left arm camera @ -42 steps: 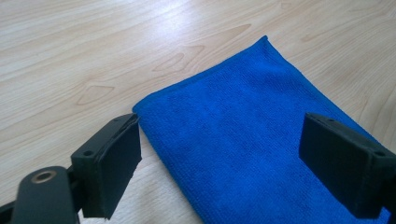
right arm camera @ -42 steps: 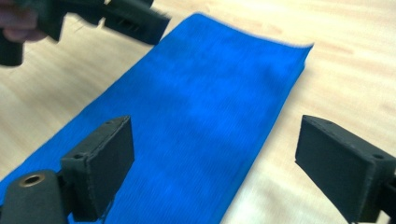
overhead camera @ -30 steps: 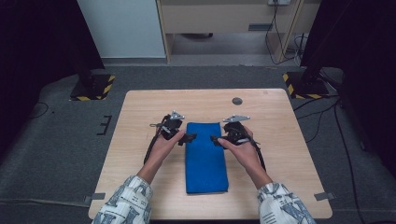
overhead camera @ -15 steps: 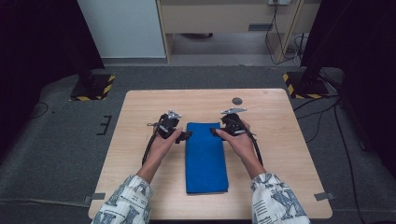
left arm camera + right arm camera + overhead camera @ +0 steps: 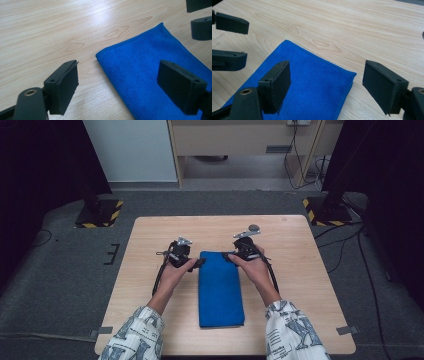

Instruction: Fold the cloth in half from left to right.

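Both hands have slid up to the far corners of the cloth (image 5: 220, 287), lying folded mid-table (image 5: 300, 285). The left gripper (image 5: 117, 85) and right gripper (image 5: 325, 87), jaws just narrowing, gape empty. Pinching probably catches only the top layer.

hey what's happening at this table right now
A person sits at a wooden table with a two-fingered gripper in each hand. A folded blue cloth lies flat between them. The left gripper and right gripper are poised at the cloth's two far corners, one on each side. Both have just been closing their fingers a little, but they are open, with nothing pinched yet. A small dark round object sits farther back.
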The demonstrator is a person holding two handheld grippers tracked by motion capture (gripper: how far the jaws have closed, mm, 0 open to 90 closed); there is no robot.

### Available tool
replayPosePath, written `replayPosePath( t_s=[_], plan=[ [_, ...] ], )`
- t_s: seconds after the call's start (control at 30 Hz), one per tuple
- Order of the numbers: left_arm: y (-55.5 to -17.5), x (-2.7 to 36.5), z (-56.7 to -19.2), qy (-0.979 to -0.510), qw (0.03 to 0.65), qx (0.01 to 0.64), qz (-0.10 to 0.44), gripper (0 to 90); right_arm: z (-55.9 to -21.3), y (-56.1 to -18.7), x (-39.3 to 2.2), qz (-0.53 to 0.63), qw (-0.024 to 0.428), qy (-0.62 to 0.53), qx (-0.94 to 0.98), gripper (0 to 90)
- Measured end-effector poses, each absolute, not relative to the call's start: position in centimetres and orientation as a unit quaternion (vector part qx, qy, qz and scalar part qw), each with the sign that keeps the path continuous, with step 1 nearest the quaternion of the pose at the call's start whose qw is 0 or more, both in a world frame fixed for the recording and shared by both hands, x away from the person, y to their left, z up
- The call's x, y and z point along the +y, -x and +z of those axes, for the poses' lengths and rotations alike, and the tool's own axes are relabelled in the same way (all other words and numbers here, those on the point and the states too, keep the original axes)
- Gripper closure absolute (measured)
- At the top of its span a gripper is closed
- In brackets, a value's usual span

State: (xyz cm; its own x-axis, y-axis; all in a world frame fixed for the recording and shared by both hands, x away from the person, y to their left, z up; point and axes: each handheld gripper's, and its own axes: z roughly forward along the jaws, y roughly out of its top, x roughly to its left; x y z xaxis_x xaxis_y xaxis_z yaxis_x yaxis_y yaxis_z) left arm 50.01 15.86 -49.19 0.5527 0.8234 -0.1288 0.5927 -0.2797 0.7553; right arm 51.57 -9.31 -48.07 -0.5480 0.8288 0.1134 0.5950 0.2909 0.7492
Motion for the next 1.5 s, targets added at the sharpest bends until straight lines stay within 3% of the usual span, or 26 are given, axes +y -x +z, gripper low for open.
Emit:
replayPosePath(
  t_s=[0.2,0.4,0.7,1.03,1.13,1.2,1.3,1.5],
  plan=[
    [-50.9,16.0,-48.4,-0.783,0.401,0.455,0.139,21.1,-48.9,-52.7,-9.2,0.378,0.152,-0.464,0.787,29.4],
    [-51.3,15.4,-49.5,-0.795,0.374,0.456,0.14,24.6,-49.7,-53.3,-8.9,0.368,0.151,-0.467,0.79,43.6],
    [-52.4,15.0,-50.9,-0.8,0.352,0.464,0.147,29.7,-51.1,-54.3,-8.5,0.345,0.162,-0.483,0.788,47.8],
    [-53.0,14.9,-52.2,-0.808,0.343,0.462,0.127,37.9,-52.7,-54.8,-8.1,0.33,0.159,-0.487,0.793,46.3],
    [-52.8,14.4,-52.4,-0.816,0.34,0.45,0.125,41.8,-52.7,-54.4,-7.7,0.332,0.158,-0.476,0.799,56.0],
    [-52.7,14.2,-52.4,-0.822,0.345,0.437,0.12,54.3,-52.7,-54.2,-7.7,0.336,0.153,-0.469,0.803,68.4],
    [-52.6,13.9,-52.4,-0.824,0.347,0.432,0.114,65.5,-52.8,-53.7,-8.0,0.354,0.139,-0.465,0.8,78.5],
    [-52.4,13.4,-52.1,-0.822,0.35,0.435,0.113,81.7,-52.6,-53.2,-8.3,0.37,0.127,-0.459,0.798,82.8]
  ],
)
